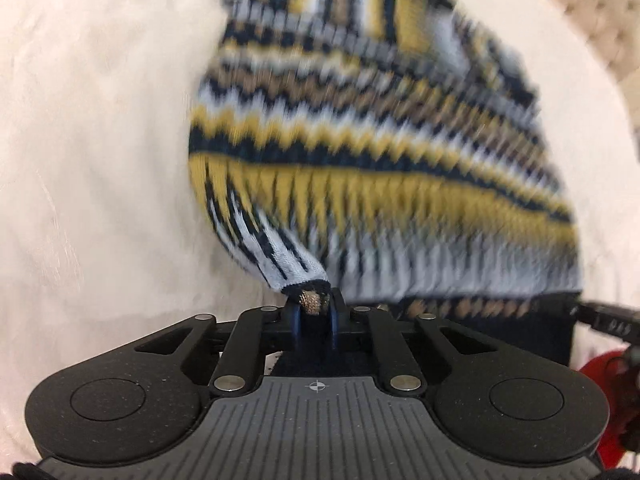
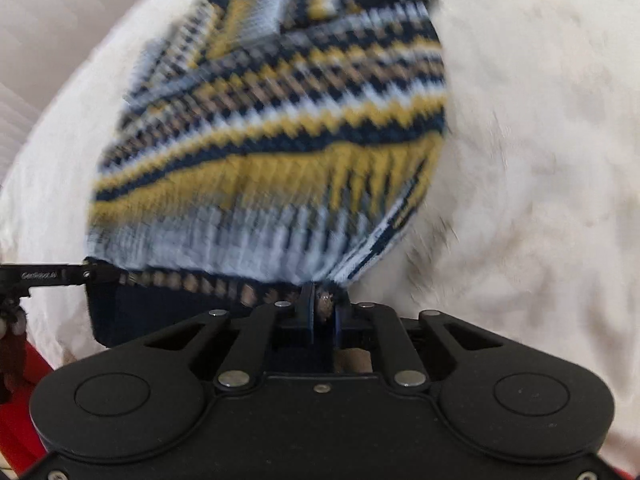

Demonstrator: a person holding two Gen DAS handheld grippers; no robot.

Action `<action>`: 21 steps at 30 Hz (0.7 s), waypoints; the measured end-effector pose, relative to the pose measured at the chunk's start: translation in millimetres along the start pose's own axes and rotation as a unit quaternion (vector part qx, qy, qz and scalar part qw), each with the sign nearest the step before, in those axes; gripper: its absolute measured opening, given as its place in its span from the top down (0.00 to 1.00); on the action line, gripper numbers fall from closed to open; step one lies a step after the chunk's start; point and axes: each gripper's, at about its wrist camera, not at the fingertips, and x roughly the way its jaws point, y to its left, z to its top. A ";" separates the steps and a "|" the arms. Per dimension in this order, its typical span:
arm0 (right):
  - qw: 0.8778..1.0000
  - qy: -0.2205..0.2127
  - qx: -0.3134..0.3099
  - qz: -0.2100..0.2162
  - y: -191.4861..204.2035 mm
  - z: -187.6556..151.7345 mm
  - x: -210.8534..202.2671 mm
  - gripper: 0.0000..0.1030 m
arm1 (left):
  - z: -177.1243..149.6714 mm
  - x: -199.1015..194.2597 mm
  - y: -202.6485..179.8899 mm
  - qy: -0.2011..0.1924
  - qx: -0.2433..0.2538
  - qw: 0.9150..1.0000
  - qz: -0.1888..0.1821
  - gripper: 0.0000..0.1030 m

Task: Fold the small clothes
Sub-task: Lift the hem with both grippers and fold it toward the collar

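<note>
Sweater (image 1: 380, 140) lies on a white fluffy blanket (image 1: 100, 160); left gripper (image 1: 315, 304) and right gripper (image 2: 325, 300) jaws pinch its hem at 6 o'clock.

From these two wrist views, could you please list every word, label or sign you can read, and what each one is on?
White lettering on the finger of the left gripper, seen at the left edge of the right wrist view: too small and blurred to read for sure.
A crosshair mark, no words, on the grey ribbed body behind the left gripper.
No text shows on the sweater, the white cloth or the right gripper.
</note>
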 end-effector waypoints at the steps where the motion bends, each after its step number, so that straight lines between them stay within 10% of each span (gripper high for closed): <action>1: 1.000 -0.019 -0.001 0.012 -1.2 -1.4 -6.4 0.86 | -0.3 -8.3 0.3 -0.026 -0.004 1.000 -0.013 0.89; 8: 0.980 -0.176 -0.002 0.088 -1.5 -7.0 -46.3 0.86 | 1.6 -47.6 13.2 -0.164 -0.043 0.984 -0.060 0.90; 21: 0.951 -0.279 0.033 0.129 -9.1 9.1 -72.3 0.89 | 13.4 -75.4 22.4 -0.238 -0.065 0.964 -0.095 0.90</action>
